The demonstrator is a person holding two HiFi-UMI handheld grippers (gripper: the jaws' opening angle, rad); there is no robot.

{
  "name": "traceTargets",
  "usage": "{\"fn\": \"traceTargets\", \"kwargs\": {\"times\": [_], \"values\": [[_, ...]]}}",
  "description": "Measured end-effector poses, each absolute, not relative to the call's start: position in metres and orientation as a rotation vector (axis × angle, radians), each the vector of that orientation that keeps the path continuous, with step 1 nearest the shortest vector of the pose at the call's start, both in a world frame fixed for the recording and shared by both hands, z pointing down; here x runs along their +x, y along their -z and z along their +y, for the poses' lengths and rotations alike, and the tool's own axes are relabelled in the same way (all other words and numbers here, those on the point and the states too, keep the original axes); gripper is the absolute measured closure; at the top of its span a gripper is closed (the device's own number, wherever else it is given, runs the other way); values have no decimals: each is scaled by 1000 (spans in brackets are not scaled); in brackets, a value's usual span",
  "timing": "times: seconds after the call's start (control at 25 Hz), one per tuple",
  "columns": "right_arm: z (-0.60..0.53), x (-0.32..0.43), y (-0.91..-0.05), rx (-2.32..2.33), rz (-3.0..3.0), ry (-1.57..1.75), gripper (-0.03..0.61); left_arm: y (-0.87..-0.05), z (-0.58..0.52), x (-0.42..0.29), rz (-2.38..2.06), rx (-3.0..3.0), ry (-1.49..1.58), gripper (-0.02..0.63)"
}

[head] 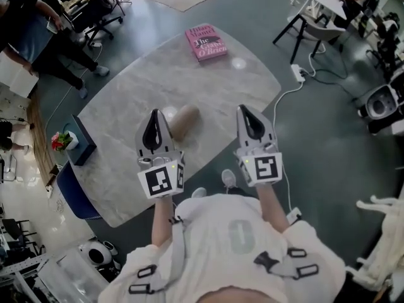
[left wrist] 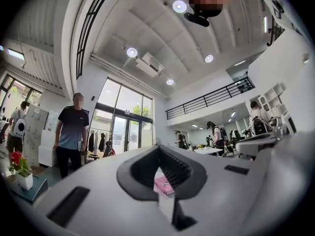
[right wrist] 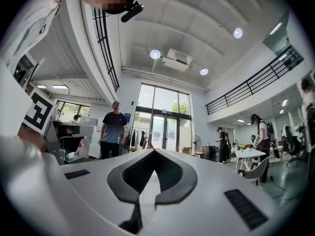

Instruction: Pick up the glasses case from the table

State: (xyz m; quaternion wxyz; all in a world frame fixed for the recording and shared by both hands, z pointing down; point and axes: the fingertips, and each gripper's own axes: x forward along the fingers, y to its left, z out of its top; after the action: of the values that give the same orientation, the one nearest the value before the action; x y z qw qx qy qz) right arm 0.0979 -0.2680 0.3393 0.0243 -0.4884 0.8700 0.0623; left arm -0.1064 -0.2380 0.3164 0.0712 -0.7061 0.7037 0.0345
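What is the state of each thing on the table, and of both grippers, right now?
glasses case: closed, lying on the table, not held.
pink book: closed, lying flat.
left gripper: fingers shut, empty.
right gripper: fingers shut, empty.

I saw two white hand-held grippers, the left hand-held gripper (head: 154, 120) and the right hand-held gripper (head: 248, 115), each with dark grey jaw pads and a cube (head: 161, 180) of black-and-white square markers. The wearer's pale top (head: 240, 238) carried grey straps (head: 178, 251) with black buckles.
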Motion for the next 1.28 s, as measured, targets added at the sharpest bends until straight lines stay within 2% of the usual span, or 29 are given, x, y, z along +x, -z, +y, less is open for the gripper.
{"fn": "traceTargets", "kwargs": {"times": [0.76, 0.88, 1.04, 1.28], "values": [[-259, 95, -355, -1494, 2721, -124, 578, -323, -215, -114, 2136, -2134, -93, 604], [-260, 96, -357, -1494, 2729, -119, 578, -325, -220, -113, 2127, -2161, -87, 562], [-261, 98, -360, -1500, 2745, -115, 578, -330, -227, -109, 2111, -2254, -109, 452], [-265, 103, -365, -1514, 2749, -91, 578, -323, -236, -107, 2108, -2352, -233, 437]]}}
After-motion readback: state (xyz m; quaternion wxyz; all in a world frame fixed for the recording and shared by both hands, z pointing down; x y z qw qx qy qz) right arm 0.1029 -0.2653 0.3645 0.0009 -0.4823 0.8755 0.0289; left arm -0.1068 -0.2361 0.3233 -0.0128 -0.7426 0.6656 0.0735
